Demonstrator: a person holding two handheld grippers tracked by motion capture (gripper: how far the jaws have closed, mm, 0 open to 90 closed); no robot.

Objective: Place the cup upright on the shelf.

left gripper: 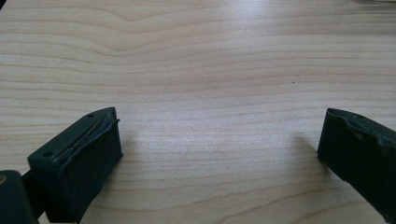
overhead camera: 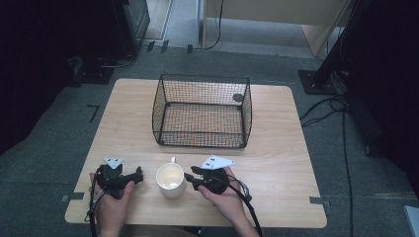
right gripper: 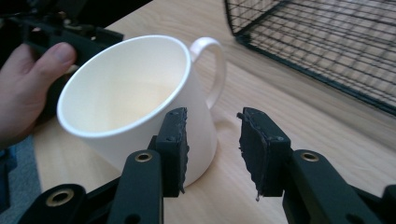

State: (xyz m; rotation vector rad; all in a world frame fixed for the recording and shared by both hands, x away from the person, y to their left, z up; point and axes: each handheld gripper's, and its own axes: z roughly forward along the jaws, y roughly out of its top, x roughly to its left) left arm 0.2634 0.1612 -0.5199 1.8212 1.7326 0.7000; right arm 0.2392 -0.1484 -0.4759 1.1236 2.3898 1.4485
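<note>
A white mug (overhead camera: 171, 179) stands upright on the wooden table (overhead camera: 276, 163), near the 6 o'clock edge, with its handle pointing toward 12 o'clock. Beyond it at 12 o'clock sits a black wire basket (overhead camera: 202, 111), well apart from the mug. Your left gripper (overhead camera: 140, 174) rests at the mug's 9 o'clock, jaws spread wide over bare wood. Your right gripper (overhead camera: 188, 178) sits at the mug's 3 o'clock, jaws parted a moderate way and holding nothing; in the right gripper view one jaw lies just beside the mug's wall. Your left hand (right gripper: 28, 88) shows behind the mug there.
</note>
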